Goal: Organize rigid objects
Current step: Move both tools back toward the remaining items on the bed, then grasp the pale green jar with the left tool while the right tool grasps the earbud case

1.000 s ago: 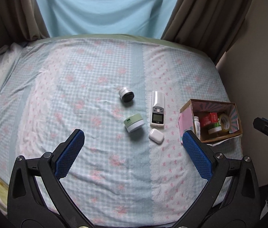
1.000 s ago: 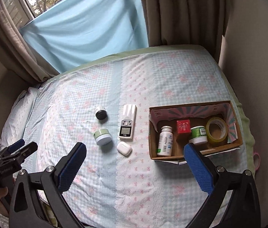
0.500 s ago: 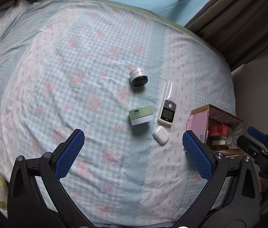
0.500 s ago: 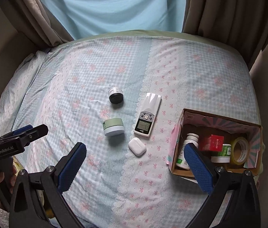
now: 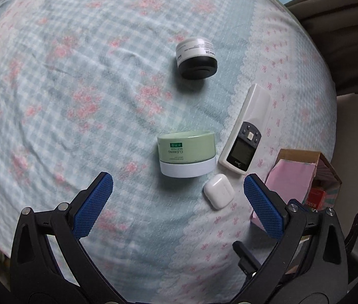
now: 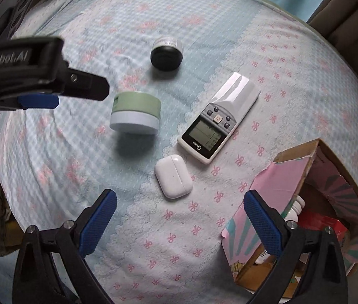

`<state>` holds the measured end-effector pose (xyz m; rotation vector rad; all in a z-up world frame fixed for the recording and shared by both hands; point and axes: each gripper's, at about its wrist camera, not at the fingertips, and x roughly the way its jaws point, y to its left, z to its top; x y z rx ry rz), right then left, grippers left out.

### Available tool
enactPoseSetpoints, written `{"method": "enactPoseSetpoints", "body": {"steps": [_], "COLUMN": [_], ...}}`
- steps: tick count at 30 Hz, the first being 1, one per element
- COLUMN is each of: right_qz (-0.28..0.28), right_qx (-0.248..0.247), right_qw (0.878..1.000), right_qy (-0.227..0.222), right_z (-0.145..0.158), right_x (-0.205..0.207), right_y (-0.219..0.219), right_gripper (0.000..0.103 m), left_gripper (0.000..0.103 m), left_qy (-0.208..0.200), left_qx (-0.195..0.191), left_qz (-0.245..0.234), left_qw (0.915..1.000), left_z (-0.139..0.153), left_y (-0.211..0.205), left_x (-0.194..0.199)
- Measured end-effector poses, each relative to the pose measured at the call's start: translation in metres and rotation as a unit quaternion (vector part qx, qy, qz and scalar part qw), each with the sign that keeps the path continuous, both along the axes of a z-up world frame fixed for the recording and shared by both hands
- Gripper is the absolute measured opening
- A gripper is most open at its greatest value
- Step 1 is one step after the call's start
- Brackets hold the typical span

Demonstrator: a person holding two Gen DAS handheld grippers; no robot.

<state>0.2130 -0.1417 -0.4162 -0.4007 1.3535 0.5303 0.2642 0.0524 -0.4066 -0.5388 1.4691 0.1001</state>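
On the bed lie a green jar with a white lid (image 5: 186,154) (image 6: 135,114), a black-and-white jar (image 5: 196,58) (image 6: 166,53), a white remote with a screen (image 5: 246,131) (image 6: 219,117) and a white earbud case (image 5: 218,194) (image 6: 173,176). My left gripper (image 5: 177,206) is open and empty, just in front of the green jar. My right gripper (image 6: 180,220) is open and empty, just in front of the earbud case. The left gripper's body also shows at the left of the right wrist view (image 6: 37,101).
A cardboard box with pink lining (image 6: 313,192) (image 5: 298,177) stands at the right, holding a white bottle (image 6: 296,209) and a red pack (image 6: 325,224). The bed's checked floral sheet (image 5: 77,101) spreads left. Curtains (image 5: 343,38) hang behind.
Both grippers have moved down and closer to the objects on the bed, which now look much larger. The objects themselves have not moved.
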Motion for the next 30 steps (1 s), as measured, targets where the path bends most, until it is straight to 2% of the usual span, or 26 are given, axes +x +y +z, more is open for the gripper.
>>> {"method": "enactPoseSetpoints", "body": {"steps": [2,4,6,9,13,17,19,23,28,30], "right_qz": [0.008,0.025,0.048,0.057,0.059,0.056,0.055,0.056,0.063,0.062], "right_qx": [-0.006,-0.019,-0.031,-0.025,-0.022,-0.024,-0.023,-0.022,-0.026,-0.025], "right_qw": [1.0,0.999,0.998,0.998,0.998,0.998,0.998,0.998,0.997,0.997], "right_qy": [0.006,0.014,0.007,0.024,0.027,0.025,0.027,0.023,0.023,0.027], "right_z": [-0.014,-0.029,-0.042,-0.061,-0.076,-0.087,-0.091,-0.094,-0.093,-0.095], "right_x": [-0.001,-0.001,-0.005,-0.003,0.0,0.005,0.007,0.009,0.014,0.019], "right_y": [0.003,0.008,0.014,0.017,0.02,0.019,0.018,0.02,0.028,0.034], "right_gripper": [0.097,0.083,0.081,0.072,0.067,0.062,0.06,0.06,0.046,0.045], "left_gripper": [0.103,0.103,0.103,0.102,0.094,0.087,0.075,0.068,0.069,0.068], "left_qy": [0.011,0.019,0.025,0.032,0.036,0.04,0.043,0.039,0.034,0.034], "left_qx": [-0.003,-0.006,-0.01,-0.018,-0.041,-0.058,-0.064,-0.061,-0.064,-0.064], "left_qz": [0.0,-0.001,-0.003,0.0,0.016,0.026,0.029,0.045,0.049,0.048], "left_qw": [0.9999,0.9998,0.9996,0.9993,0.9984,0.9972,0.9966,0.9964,0.9962,0.9962], "left_z": [-0.014,-0.024,-0.034,-0.048,-0.064,-0.076,-0.081,-0.084,-0.085,-0.086], "left_y": [-0.003,-0.006,-0.011,-0.014,-0.015,-0.018,-0.021,-0.02,-0.014,-0.013], "left_x": [0.005,0.01,0.016,0.022,0.028,0.031,0.031,0.031,0.031,0.032]}}
